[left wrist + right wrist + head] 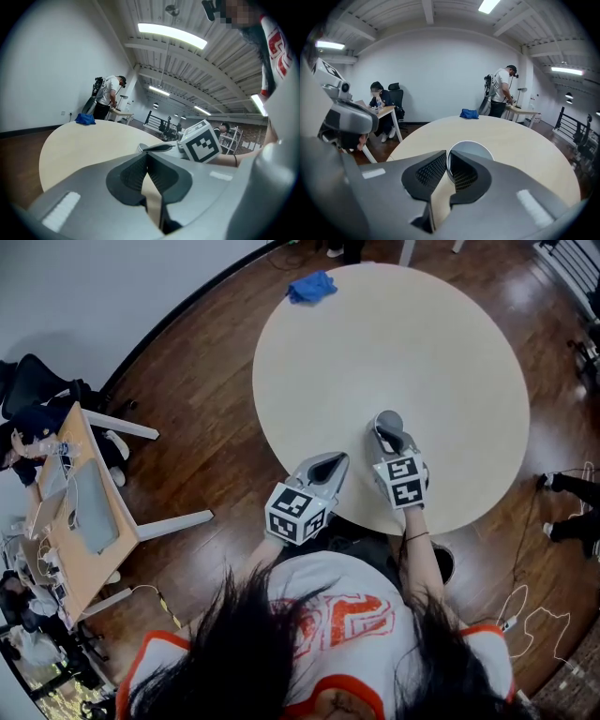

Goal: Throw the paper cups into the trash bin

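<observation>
Over the near edge of the counter point(450, 362), my left gripper point(328, 465) sits just left of my right gripper point(388, 426), which has the rim of a paper cup point(476, 150) between its jaws. A cloth point(311, 286) lies at the counter's far edge. A desk point(94, 451) stands well off to the left.

Locate one paper cup point(474, 149) — white, empty, tipped so its round mouth faces you in the right gripper view. Its rim wall sits pinched in the right gripper point(447, 164), over the near part of the round table point(450, 362).
</observation>
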